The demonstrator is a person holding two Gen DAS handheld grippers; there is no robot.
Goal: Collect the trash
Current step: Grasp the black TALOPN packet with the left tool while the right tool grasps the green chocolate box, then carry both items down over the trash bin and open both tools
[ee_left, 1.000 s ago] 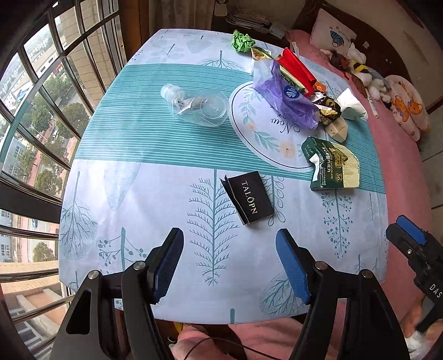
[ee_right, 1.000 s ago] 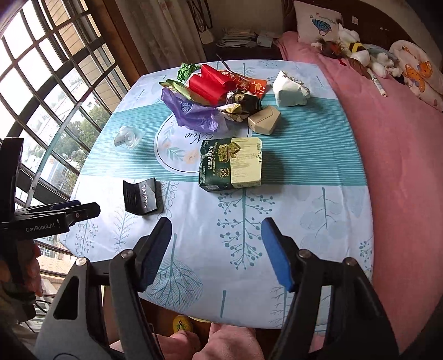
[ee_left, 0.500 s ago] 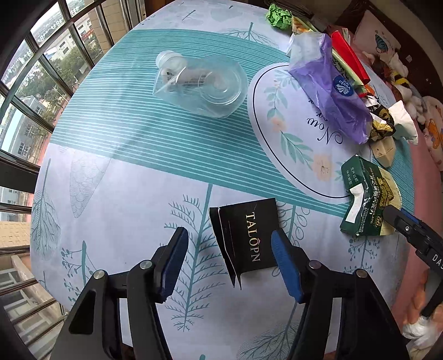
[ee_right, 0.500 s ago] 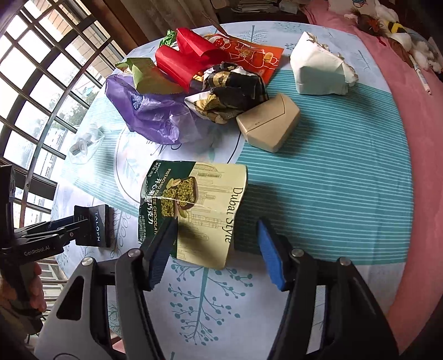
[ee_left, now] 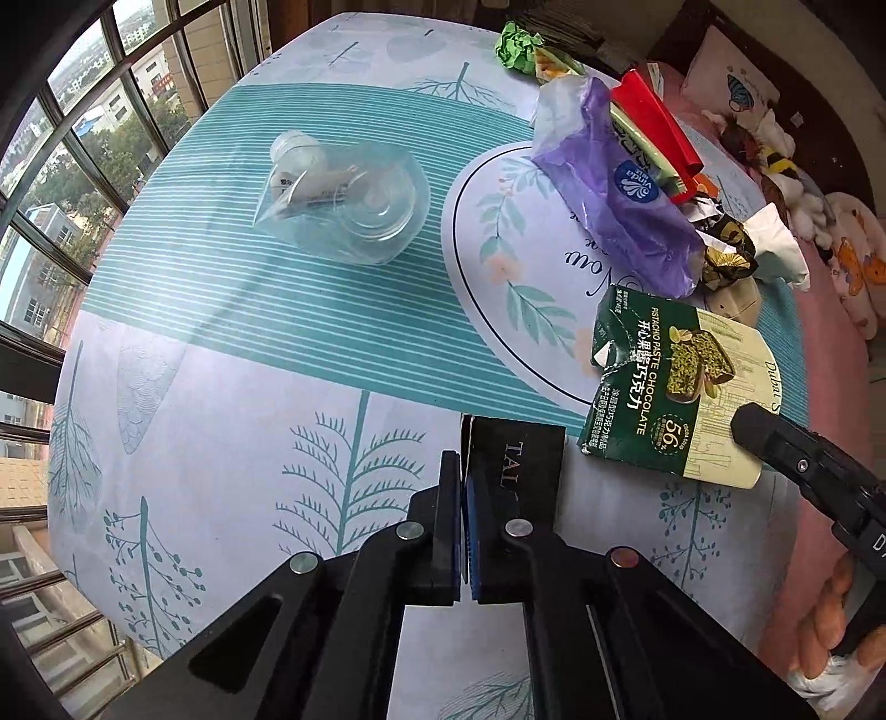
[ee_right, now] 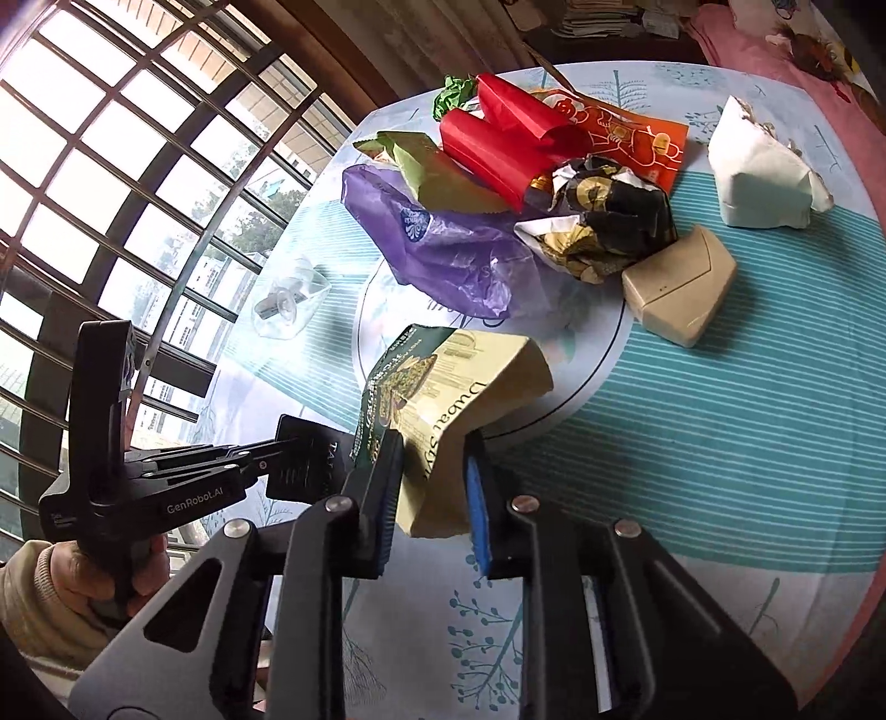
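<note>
**Both grippers have just clamped onto trash at the near edge of the table**

A second ago both pairs of jaws stood wide open above the cloth; now each has dropped onto a piece and closed. The left gripper [ee_left: 464, 498] is fully shut, pinching the left edge of the black TALOPN packet [ee_left: 518, 459], which lies on the tree-print tablecloth [ee_left: 221, 443] at the near middle of the table. The right gripper [ee_right: 432, 487] is closing its jaws on the pistachio chocolate box [ee_right: 443, 410]; both pads press on it, and the box is already buckled and tipped up off the cloth. In the left wrist view the same box [ee_left: 664, 387] sits just right of the black packet.

For the task, this looks like two pieces secured at once, ready to lift away. The rest is untouched: farther back a heap holds a purple Vinda bag [ee_right: 443, 243], red wrappers [ee_right: 509, 144], an orange packet [ee_right: 637, 144], a crumpled black-and-gold wrapper [ee_right: 603, 221], a green paper ball [ee_left: 518, 47] and a beige box [ee_right: 681, 282], with a white paper bundle [ee_right: 764, 177] far right.

As for containers, no bin or bag for collecting is in view. The only vessel is a squashed clear plastic bottle [ee_left: 343, 205] on the far left, lying on its side; it appears empty.
</note>
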